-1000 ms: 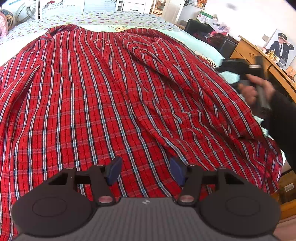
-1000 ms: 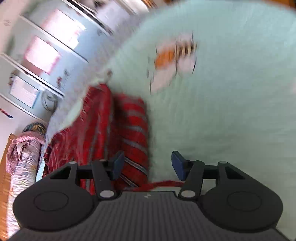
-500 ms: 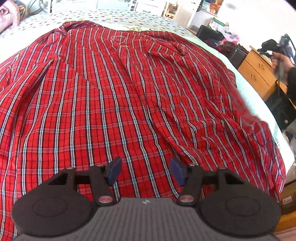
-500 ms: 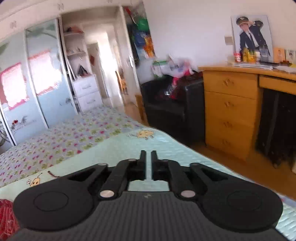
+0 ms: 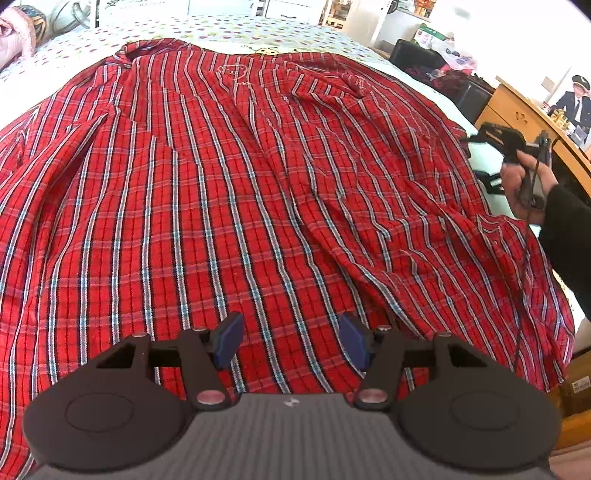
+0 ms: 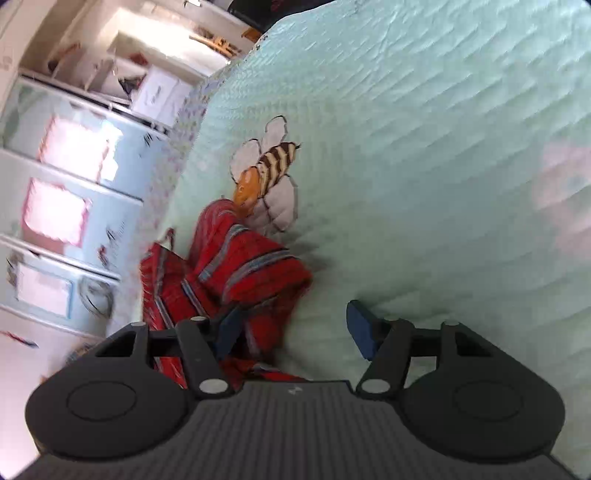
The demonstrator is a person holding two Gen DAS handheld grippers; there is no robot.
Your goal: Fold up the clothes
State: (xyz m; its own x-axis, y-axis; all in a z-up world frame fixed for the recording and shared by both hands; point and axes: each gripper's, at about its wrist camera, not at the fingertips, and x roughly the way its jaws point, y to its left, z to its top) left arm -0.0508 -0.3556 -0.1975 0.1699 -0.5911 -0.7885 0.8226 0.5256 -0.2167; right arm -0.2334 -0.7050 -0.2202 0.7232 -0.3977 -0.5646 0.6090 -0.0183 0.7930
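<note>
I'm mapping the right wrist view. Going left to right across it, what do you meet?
Wardrobe doors → red plaid shirt → bee picture → bare green bedspread.

The shirt point(image 5: 240, 192) lies spread on the bed point(image 5: 221, 29), filling the frame's centre, collar toward the top. The left gripper point(image 5: 290, 338) sits at bottom centre over the hem. At right edge, a hand point(image 5: 524, 184) holds the right gripper point(image 6: 291, 328) beside a sleeve point(image 6: 236, 273), before a dresser point(image 5: 517, 110). A bee picture point(image 6: 266, 177) lies above the sleeve.
</note>
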